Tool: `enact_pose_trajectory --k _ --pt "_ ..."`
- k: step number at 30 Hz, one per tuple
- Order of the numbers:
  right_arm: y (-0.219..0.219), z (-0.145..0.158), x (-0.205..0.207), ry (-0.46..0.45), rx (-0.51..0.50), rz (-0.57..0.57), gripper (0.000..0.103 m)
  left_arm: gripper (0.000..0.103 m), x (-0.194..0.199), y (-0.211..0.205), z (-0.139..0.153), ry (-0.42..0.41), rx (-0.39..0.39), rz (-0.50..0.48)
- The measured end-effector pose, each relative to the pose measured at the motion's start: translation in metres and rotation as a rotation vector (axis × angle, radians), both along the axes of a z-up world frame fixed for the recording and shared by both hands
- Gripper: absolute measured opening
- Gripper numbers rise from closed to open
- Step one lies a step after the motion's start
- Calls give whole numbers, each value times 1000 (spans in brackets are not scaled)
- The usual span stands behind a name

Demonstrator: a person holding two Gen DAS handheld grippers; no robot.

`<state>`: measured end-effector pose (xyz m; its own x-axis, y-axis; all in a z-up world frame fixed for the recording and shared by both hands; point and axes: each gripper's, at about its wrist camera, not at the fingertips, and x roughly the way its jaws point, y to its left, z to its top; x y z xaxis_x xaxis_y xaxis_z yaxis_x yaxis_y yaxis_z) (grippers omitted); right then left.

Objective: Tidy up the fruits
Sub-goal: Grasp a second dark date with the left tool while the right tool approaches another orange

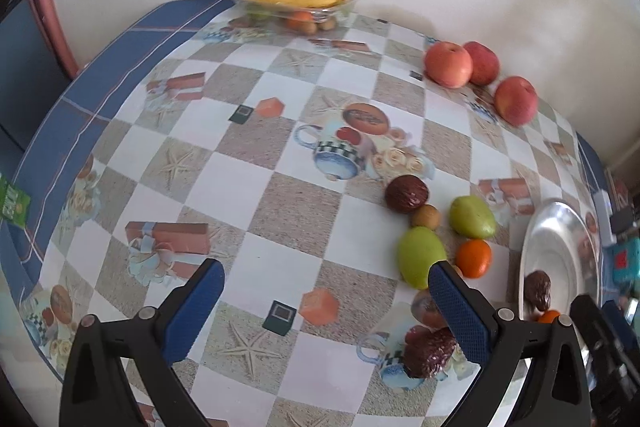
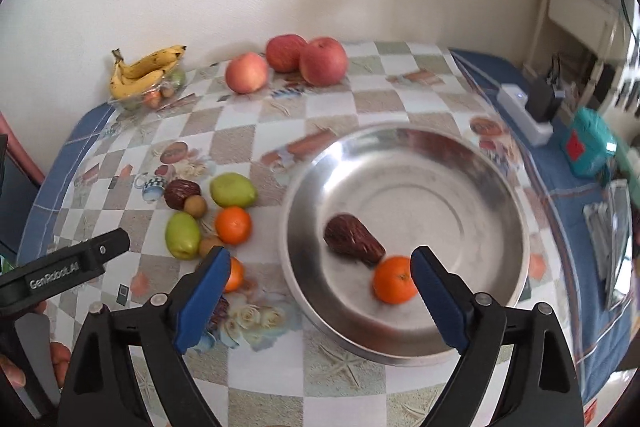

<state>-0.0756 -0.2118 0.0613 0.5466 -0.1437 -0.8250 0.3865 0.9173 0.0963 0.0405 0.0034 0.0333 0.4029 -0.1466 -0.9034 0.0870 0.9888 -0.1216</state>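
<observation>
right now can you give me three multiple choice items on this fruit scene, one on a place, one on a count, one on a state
1. Where does the bunch of bananas lie?
A. in the metal bowl
B. on top of the clear dish at the far side of the table
C. between the red apples

2. How many fruits lie in the metal bowl?
A. none
B. two
C. four

3. How does the right gripper stand?
A. open, gripping nothing
C. shut on an apple
B. shut on a green fruit

Answers: 1 B, the bananas rest on the clear dish by the wall. 2 B, only a brown fruit and an orange are inside. 3 A, its blue fingers stand wide apart above the bowl, pressing on nothing.
</observation>
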Motion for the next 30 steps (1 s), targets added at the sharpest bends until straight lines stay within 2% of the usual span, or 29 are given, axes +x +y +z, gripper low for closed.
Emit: enact_pose_trajectory --k 4,8,11,12,15,21,23,27,29,30 --pt "6 8 17 9 34 22 92 103 3 4 -3 12 -26 13" --pt "13 14 32 1 29 40 92 103 2 5 -9 74 -58 21" --pt "19 -1 29 -4 59 78 91 103 -3 5 -19 127 -96 41" --pt "19 -6 29 13 69 79 88 102 -4 3 -22 143 -110 29" --pt "17 -13 27 46 75 93 66 101 -11 -6 -27 163 -102 -16" --pt "10 -11 22 30 99 85 66 86 -24 -33 -36 220 -138 -132" --pt "7 -13 21 34 102 77 66 72 -29 -43 -41 253 -154 -175" --pt "5 -18 22 46 119 79 66 57 -34 -54 -52 307 -163 -215" --pt "6 -19 23 50 116 81 63 40 -35 -58 -55 327 -172 -234" --pt "6 -19 23 49 118 82 63 38 -37 -59 -56 335 -183 -239"
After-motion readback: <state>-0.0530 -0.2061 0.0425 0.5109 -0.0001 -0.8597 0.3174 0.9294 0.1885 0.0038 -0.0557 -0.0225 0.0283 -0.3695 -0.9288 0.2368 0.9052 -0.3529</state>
